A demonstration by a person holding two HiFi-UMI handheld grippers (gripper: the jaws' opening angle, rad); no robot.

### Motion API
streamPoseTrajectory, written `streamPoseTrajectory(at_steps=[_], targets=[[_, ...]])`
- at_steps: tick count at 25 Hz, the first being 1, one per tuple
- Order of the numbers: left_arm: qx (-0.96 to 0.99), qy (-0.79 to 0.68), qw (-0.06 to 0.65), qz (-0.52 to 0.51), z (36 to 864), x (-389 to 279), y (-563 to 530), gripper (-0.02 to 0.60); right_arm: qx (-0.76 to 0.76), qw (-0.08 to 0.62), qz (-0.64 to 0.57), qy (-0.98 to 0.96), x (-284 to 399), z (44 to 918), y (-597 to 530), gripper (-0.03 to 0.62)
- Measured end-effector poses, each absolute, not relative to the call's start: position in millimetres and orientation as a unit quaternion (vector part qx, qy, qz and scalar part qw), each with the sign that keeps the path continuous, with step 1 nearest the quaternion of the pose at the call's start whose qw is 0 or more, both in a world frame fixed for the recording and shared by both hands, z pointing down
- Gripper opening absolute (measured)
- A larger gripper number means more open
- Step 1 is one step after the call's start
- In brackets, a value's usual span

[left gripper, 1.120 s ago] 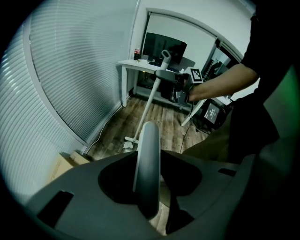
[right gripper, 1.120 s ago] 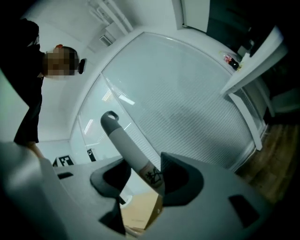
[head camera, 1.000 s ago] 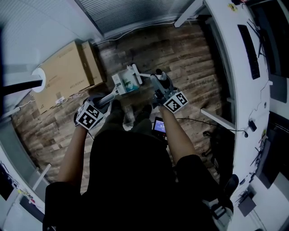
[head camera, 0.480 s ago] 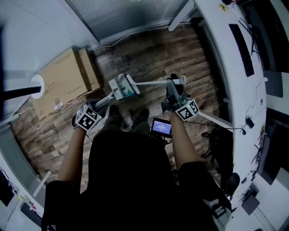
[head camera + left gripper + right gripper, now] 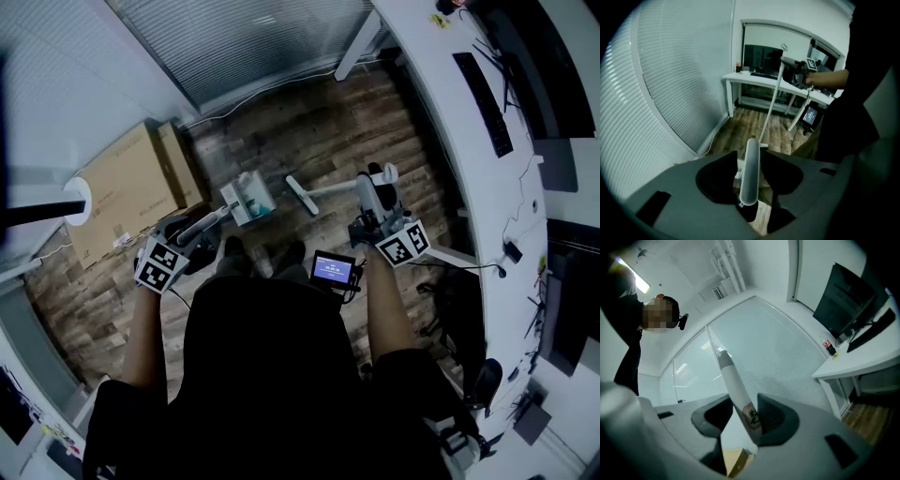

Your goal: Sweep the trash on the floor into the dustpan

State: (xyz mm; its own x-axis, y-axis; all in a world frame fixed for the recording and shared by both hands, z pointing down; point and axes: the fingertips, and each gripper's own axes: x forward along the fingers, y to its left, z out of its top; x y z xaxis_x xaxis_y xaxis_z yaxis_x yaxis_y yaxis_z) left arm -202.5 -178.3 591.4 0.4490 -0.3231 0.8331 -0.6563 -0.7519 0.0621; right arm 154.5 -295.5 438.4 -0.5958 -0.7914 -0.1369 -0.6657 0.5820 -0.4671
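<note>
- Head view: left gripper is on the dustpan handle. The dustpan sits at its far end, near the cardboard box. Can't tell if it touches the wood floor.
- Right gripper has the broom handle. The broom head is near the dustpan but not touching it.
- Left gripper view: jaws clamped on the dustpan handle. They have just been opening a little, with the handle between them.
- Right gripper view: jaws clamped on the broom handle, which tilts up-left. White desk at right.

Left gripper jaws, just widened, and right gripper clasp handles.
</note>
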Motion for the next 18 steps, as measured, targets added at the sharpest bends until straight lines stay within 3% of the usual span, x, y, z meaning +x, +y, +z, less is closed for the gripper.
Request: streamPoseTrajectory(at_steps=[7, 12, 18], targets=[[0.913, -0.343, 0.137, 0.174, 445.8, -164.2, -231.6, 0.088, -0.414, 0.140, -0.130, 0.890, 158.9, 366.6, -284.2, 0.153], [0.920, -0.382, 0.090, 0.000, 346.8, -142.8, -259.7, -0.005, -0.422, 0.129, -0.071, 0.895, 152.3, 312.8, -270.8, 0.138], [0.900, -0.415, 0.042, -0.125, 262.2, -127.6, -258.2, -0.005, -0.429, 0.053, 0.025, 0.901, 134.9, 273.2, -246.2, 0.100]])
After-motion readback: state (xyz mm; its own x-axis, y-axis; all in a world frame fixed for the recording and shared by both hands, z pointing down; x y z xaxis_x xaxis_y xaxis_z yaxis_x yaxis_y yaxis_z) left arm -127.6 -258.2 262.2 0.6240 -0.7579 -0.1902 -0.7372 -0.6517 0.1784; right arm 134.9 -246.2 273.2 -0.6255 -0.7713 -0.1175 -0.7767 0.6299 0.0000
